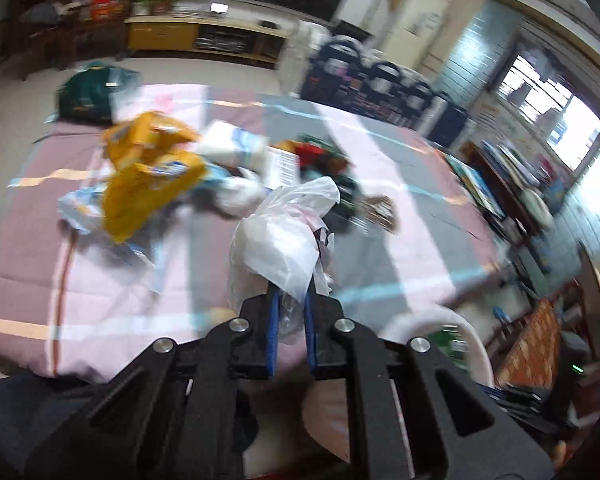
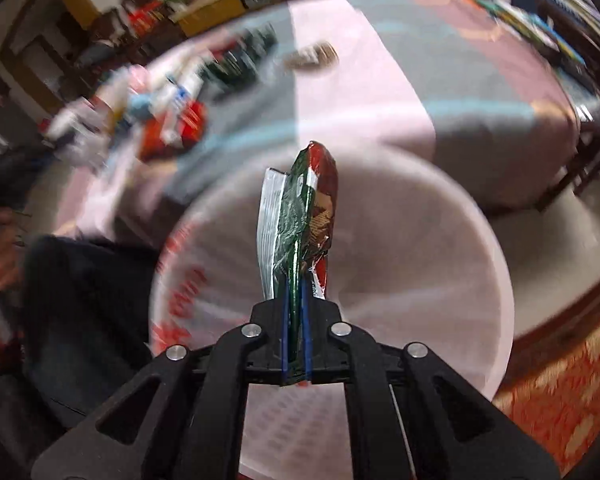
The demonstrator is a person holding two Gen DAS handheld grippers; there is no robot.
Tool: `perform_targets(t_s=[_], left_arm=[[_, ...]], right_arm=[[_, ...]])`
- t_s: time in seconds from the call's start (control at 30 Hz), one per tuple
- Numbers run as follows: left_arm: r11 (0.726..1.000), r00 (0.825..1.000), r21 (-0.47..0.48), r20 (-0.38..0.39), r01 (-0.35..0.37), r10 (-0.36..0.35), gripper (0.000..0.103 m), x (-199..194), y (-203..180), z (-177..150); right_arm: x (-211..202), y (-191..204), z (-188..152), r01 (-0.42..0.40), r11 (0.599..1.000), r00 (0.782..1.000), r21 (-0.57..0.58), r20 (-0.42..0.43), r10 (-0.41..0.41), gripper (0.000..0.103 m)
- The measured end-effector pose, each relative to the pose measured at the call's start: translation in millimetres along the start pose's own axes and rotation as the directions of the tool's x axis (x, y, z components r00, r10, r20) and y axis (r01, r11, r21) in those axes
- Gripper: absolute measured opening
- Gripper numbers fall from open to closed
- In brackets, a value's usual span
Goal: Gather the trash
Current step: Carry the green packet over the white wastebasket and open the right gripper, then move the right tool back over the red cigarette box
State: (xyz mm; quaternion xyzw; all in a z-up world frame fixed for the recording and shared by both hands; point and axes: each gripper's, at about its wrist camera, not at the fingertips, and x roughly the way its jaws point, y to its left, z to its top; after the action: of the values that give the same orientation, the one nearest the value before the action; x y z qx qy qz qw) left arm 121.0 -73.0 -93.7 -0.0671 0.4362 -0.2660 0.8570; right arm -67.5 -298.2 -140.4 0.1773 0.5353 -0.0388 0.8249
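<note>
Left wrist view shows my left gripper (image 1: 291,312) clamped on a crumpled white plastic bag (image 1: 280,236); the blue pads (image 1: 274,332) pinch its lower folds, and the rest of the bag billows up and forward past the fingertips. Beyond it, on the bed (image 1: 380,248) with its pink, grey and mauve striped cover, I see the rest of the litter: a yellow snack bag (image 1: 148,176) to the left, a white and blue wrapper (image 1: 236,146) just beside it, and a red and green wrapper (image 1: 320,154) further back, all blurred. A curved white rim of the bin (image 1: 432,320) shows at the lower right, near the bed's edge.

From the right wrist view, my right gripper (image 2: 296,320) is closed tight on a flattened green and red foil wrapper (image 2: 308,216), which stands edge-on between the pads and sticks out well past the tips. It hangs directly over the open mouth of the white plastic bin (image 2: 440,264), which has red print on its left wall. I cannot tell whether the wrapper touches the bin. Behind, the remaining wrappers (image 2: 172,128) lie smeared on the bed.
</note>
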Motion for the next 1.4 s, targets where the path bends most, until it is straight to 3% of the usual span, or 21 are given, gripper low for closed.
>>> perform_targets(t_s=[0.07,0.17,0.27,0.33,0.4,0.43,0.47,0.5,0.57,0.67,0.73,0.8,0.83,0.9,1.03,1.07,1.13,1.2,1.4], left_arm=[[0.994,0.995,0.061,-0.048,0.095,-0.092,0.012,5,-23,-8],[0.957,0.965,0.176,-0.168,0.229,-0.2,0.012,17,-65,-27],[0.903,0.909,0.242,-0.314,0.355,-0.273,0.012,38,-101,-48],[0.866,0.863,0.259,-0.403,0.427,-0.305,0.014,49,-118,-61],[0.851,0.835,0.275,-0.47,0.447,-0.286,0.019,63,-130,-73],[0.852,0.84,0.303,-0.483,0.427,-0.249,0.021,67,-135,-80],[0.856,0.853,0.341,-0.485,0.389,-0.194,0.03,71,-140,-86],[0.861,0.864,0.363,-0.479,0.357,-0.157,0.046,75,-141,-89],[0.882,0.901,0.389,-0.427,0.267,-0.084,0.062,75,-135,-87],[0.922,0.942,0.34,-0.328,0.188,-0.071,0.067,58,-111,-67],[0.952,0.977,0.287,-0.207,0.103,-0.043,0.076,37,-87,-49],[0.968,0.997,0.25,-0.076,-0.011,0.031,0.08,13,-64,-32],[0.971,0.997,0.229,-0.021,-0.07,0.077,0.081,3,-53,-24],[0.968,0.98,0.157,0.077,-0.194,0.184,0.084,-16,-27,-10],[0.935,0.922,-0.029,0.158,-0.354,0.354,0.084,-38,27,4],[0.926,0.913,-0.073,0.155,-0.37,0.377,0.084,-42,42,8],[0.917,0.921,-0.2,0.113,-0.345,0.372,0.084,-45,70,7],[0.893,0.914,-0.286,0.109,-0.348,0.391,0.084,-49,84,2],[0.826,0.869,-0.301,-0.018,-0.477,0.495,0.084,-25,90,-8]], right_arm=[[0,-10,-5,0.038,0.998,0.999,0.053,0.008,-0.038,0.022],[-30,-23,-1,0.068,0.988,0.988,0.139,0.125,-0.086,0.05],[-64,-36,7,0.098,0.976,0.96,0.196,0.239,-0.144,0.053],[-84,-43,9,0.093,0.969,0.941,0.227,0.297,-0.16,0.055],[-93,-49,13,0.079,0.965,0.931,0.249,0.329,-0.161,0.059],[-93,-50,14,0.074,0.964,0.929,0.253,0.334,-0.16,0.059],[-91,-49,16,0.068,0.964,0.93,0.257,0.334,-0.155,0.059],[-88,-50,18,0.063,0.964,0.933,0.258,0.329,-0.149,0.059],[-78,-46,22,0.044,0.963,0.944,0.266,0.306,-0.127,0.059],[-73,-30,31,0.001,0.967,0.952,0.255,0.296,-0.079,0.059],[-73,-17,37,-0.005,0.973,0.952,0.232,0.298,-0.067,0.059],[-68,1,45,-0.015,0.979,0.953,0.201,0.301,-0.047,0.063],[-65,12,51,-0.024,0.983,0.954,0.185,0.299,-0.033,0.065],[-58,31,59,-0.04,0.987,0.956,0.156,0.292,-0.008,0.065],[-42,79,75,-0.048,0.996,0.961,0.074,0.275,0.026,0.065],[-38,90,78,-0.051,0.997,0.962,0.059,0.269,0.034,0.065],[-29,113,83,-0.058,0.998,0.966,0.027,0.254,0.05,0.065],[-19,134,87,-0.047,0.999,0.97,-0.003,0.238,0.047,0.065],[5,169,103,-0.007,1.0,0.967,-0.021,0.254,0.012,0.065]])
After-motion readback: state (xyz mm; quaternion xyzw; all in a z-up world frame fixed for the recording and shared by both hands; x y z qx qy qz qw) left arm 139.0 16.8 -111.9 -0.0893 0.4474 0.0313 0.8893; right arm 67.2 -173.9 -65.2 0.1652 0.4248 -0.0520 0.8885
